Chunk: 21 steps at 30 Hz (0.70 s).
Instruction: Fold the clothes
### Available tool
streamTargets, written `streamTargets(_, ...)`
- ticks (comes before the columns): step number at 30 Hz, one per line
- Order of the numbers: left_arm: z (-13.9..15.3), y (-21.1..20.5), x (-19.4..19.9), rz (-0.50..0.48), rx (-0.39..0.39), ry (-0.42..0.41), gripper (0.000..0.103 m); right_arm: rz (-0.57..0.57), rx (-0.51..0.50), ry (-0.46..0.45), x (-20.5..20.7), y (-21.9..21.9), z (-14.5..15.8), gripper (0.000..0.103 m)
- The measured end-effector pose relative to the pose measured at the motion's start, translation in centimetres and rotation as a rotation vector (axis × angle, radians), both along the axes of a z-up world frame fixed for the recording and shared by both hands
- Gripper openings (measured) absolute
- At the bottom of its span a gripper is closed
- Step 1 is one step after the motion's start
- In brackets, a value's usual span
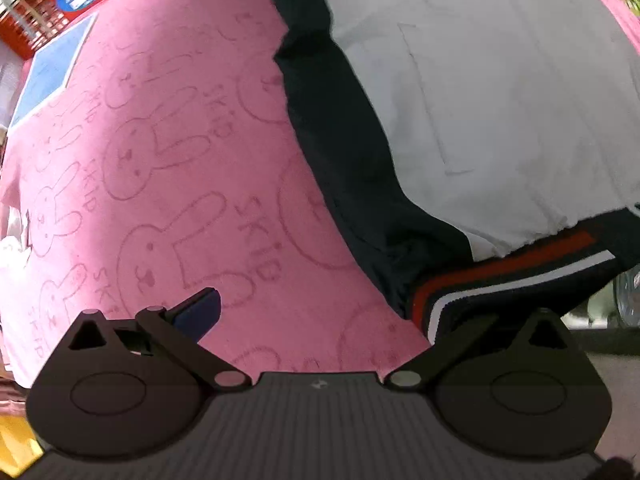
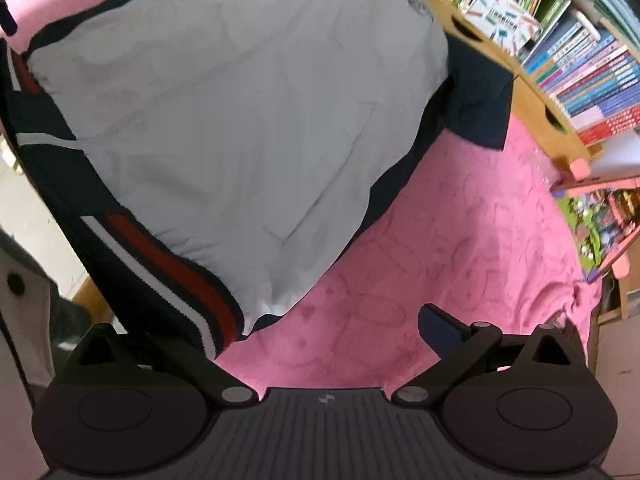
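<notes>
On the pink blanket (image 2: 460, 240) a soft, limp jacket (image 2: 240, 120) is lying — both tools (image 1: 320, 316) (image 2: 320, 328) gaping, flanking its striped hem (image 2: 168, 280), the firmest hold.

A pink blanket (image 1: 168, 168) printed with rabbits and the word SKIP covers the surface. Off its far left corner sits a red basket (image 1: 48, 12), a blue sheet (image 1: 52, 72) just beside it. Past the right edge, a wooden bookshelf (image 2: 532, 96) packed with upright books (image 2: 592, 80).
</notes>
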<state>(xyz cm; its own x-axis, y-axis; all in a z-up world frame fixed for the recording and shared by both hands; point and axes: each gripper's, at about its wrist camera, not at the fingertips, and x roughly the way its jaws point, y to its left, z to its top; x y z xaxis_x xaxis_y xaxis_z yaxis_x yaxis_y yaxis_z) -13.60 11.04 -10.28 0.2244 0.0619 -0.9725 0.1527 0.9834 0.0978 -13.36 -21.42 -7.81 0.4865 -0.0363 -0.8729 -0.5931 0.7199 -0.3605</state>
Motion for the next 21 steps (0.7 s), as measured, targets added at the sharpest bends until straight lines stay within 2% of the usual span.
streamTargets(2, 0.6, -0.1, 0.0, -0.001, -0.027, 0.008, 0.103, -0.003, 0.018, 0.008, 0.3, 0.0, 0.4, 0.1)
streamTargets(5, 1.2, 0.6, 0.4, 0.027, -0.142, 0.04, 0.103, 0.003, 0.063, 0.045, 0.9, 0.4, 1.0, 0.1)
streamTargets(9, 1.8, 1.4, 1.1, 0.052, -0.306, 0.098, 0.103, -0.002, 0.002, 0.136, 1.9, 0.9, -0.9, 0.098)
streamTargets(12, 3.0, 1.5, 1.1, 0.027, -0.395, 0.108, 0.103, -0.046, 0.134, 0.224, 2.8, 0.7, 0.3, 0.1)
streamTargets(16, 4.3, 1.6, 1.0, -0.003, -0.411, 0.098, 0.103, -0.121, 0.331, 0.354, 4.1, -0.2, 1.6, 0.1)
streamTargets(19, 5.2, 1.7, 0.9, -0.019, -0.416, 0.09, 0.103, -0.133, 0.276, 0.366, 4.0, -1.0, 1.2, 0.101)
streamTargets(21, 4.8, 2.3, 0.8, 0.017, -0.367, 0.084, 0.103, -0.15, 0.25, 0.384, 3.5, -1.8, 0.9, 0.102)
